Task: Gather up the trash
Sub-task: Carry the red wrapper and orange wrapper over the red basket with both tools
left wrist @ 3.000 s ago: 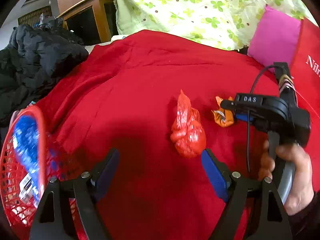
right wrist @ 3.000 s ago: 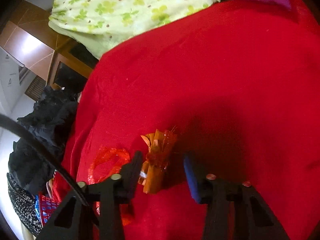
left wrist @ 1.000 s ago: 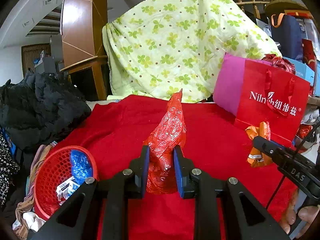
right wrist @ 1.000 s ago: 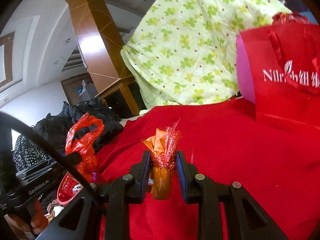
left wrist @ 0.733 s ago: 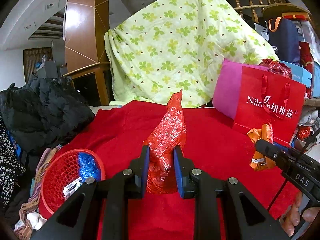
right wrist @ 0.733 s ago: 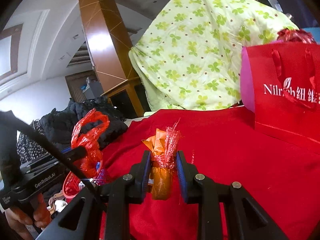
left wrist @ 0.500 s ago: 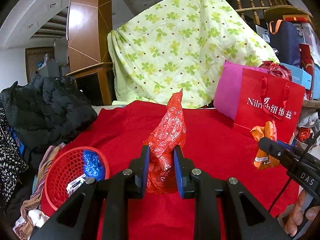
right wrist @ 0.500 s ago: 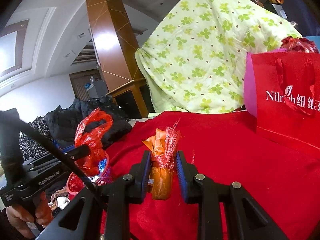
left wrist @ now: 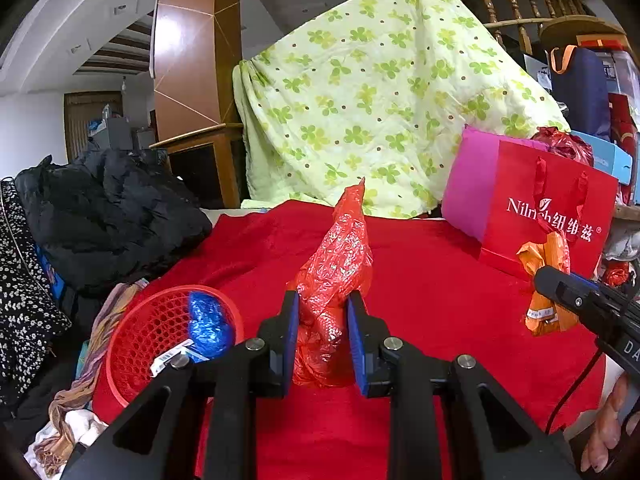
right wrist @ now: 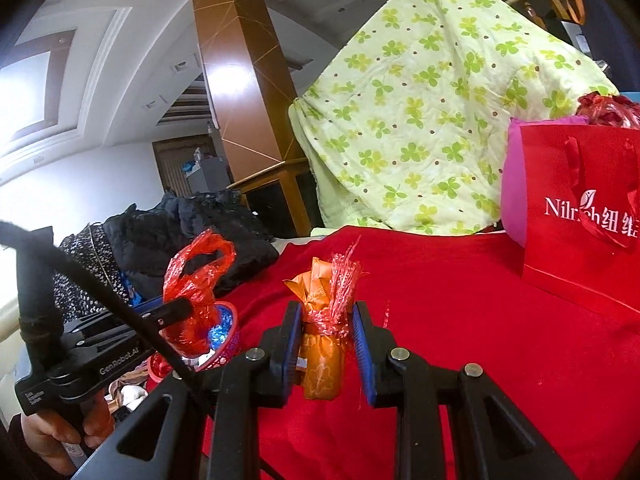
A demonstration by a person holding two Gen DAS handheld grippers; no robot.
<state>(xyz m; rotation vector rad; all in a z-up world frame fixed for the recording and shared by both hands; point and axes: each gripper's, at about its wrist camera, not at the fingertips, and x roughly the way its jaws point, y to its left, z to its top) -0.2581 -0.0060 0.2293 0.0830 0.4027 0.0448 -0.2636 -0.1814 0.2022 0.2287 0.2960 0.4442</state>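
My left gripper (left wrist: 322, 312) is shut on a crumpled red plastic bag (left wrist: 336, 264), lifted above the red blanket (left wrist: 420, 280). Its blue pads (left wrist: 294, 320) press the bag from both sides. My right gripper (right wrist: 326, 330) is shut on an orange wrapper (right wrist: 322, 344) tied with red shreds, also held off the blanket. A red mesh basket (left wrist: 136, 344) at the lower left holds a blue wrapper (left wrist: 208, 320) and a small white packet. From the right wrist view the red bag (right wrist: 196, 292) hangs over the basket (right wrist: 228, 340). The orange wrapper (left wrist: 546, 280) shows at the right of the left wrist view.
A red and pink gift bag (left wrist: 532, 208) stands at the back right of the blanket. A green clover quilt (left wrist: 380, 100) is draped behind it. Black jackets (left wrist: 108, 216) are piled at the left, with loose cloth below the basket. A hand (right wrist: 52, 436) grips the left tool.
Both grippers rose from the blanket with their trash and drifted toward the basket side. The basket now sits nearer the left gripper in view. Both grips stay unchanged.
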